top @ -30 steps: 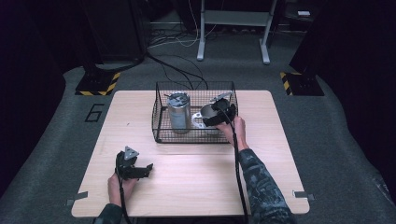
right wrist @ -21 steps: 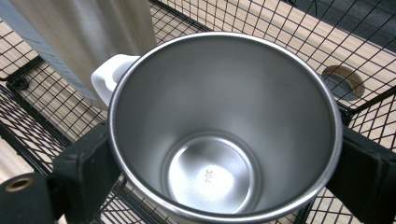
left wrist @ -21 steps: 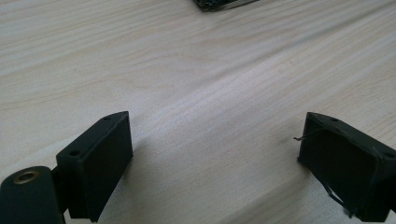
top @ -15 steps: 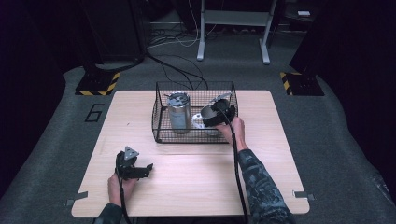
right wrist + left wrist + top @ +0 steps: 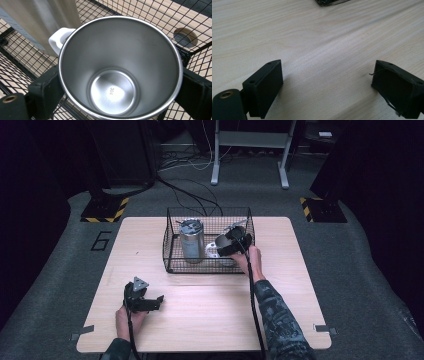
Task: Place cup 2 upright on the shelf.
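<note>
A steel mug (image 5: pixel 120 75) with a white handle (image 5: pixel 56 41) stands upright inside a black wire basket (image 5: pixel 207 210). My right gripper (image 5: pixel 121 92) has one jaw pressed on each side of the mug's wall and is shut on it. From above, that gripper (image 5: pixel 234 242) reaches into the basket's right half over the mug (image 5: pixel 219 252). A tall steel canister (image 5: pixel 191 241) stands upright in the basket's left half, close to the mug's handle. My left gripper (image 5: pixel 156 303) rests on the wooden table (image 5: pixel 210 310) near the front left, open (image 5: pixel 329 87) with nothing between its jaws.
The basket sits at the middle back of the table. Its wire floor (image 5: pixel 155 15) shows a round hole (image 5: pixel 185 36) in the table beneath. Bare wood lies between the left gripper and the basket. Cables and a metal stand (image 5: pixel 250 150) are on the floor beyond.
</note>
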Motion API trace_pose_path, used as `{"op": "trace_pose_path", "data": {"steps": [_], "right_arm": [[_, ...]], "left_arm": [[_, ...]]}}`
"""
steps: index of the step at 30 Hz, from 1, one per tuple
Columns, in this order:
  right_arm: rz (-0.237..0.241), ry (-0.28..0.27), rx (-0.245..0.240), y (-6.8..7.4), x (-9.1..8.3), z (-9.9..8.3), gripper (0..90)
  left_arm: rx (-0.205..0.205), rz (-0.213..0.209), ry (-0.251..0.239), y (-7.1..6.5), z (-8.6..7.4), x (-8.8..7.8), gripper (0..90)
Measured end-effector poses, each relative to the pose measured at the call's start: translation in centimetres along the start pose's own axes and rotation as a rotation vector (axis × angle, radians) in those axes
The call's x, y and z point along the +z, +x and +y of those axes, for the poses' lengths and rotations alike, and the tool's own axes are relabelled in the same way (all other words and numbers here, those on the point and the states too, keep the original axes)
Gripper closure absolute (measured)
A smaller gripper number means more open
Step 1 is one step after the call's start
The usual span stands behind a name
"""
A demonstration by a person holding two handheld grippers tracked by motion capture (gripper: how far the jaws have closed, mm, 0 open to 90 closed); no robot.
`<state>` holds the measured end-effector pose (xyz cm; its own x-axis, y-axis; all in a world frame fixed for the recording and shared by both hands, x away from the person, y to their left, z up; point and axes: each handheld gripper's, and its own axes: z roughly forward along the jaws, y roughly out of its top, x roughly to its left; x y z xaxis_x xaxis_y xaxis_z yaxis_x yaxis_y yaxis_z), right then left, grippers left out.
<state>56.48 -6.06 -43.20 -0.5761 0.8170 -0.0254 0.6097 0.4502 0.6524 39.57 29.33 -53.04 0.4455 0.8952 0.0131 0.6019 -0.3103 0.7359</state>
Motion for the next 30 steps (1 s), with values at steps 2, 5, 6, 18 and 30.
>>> {"op": "trace_pose_path", "data": {"steps": [2, 5, 6, 18, 30], "right_arm": [[0.002, 0.002, 0.005, 0.0, 0.0, 0.1, 6.6], [0.006, 0.009, 0.004, 0.0, 0.1, 0.1, 6.3], [0.008, 0.012, 0.003, 0.0, 0.1, 0.1, 6.2], [0.008, -0.013, -0.024, 0.1, -1.3, 0.7, 1.6], [-0.015, -0.034, -0.089, 1.3, -3.4, 1.5, 0.4]], "left_arm": [[0.001, 0.000, 0.000, 0.0, 0.0, 0.0, 9.6], [0.000, 0.000, 0.000, 0.0, 0.0, 0.0, 9.6], [0.001, 0.001, 0.000, 0.0, 0.0, 0.0, 9.6], [-0.001, 0.000, 0.000, 0.0, 0.0, 0.0, 9.7], [0.000, 0.001, 0.000, 0.0, 0.0, 0.0, 9.8]]}}
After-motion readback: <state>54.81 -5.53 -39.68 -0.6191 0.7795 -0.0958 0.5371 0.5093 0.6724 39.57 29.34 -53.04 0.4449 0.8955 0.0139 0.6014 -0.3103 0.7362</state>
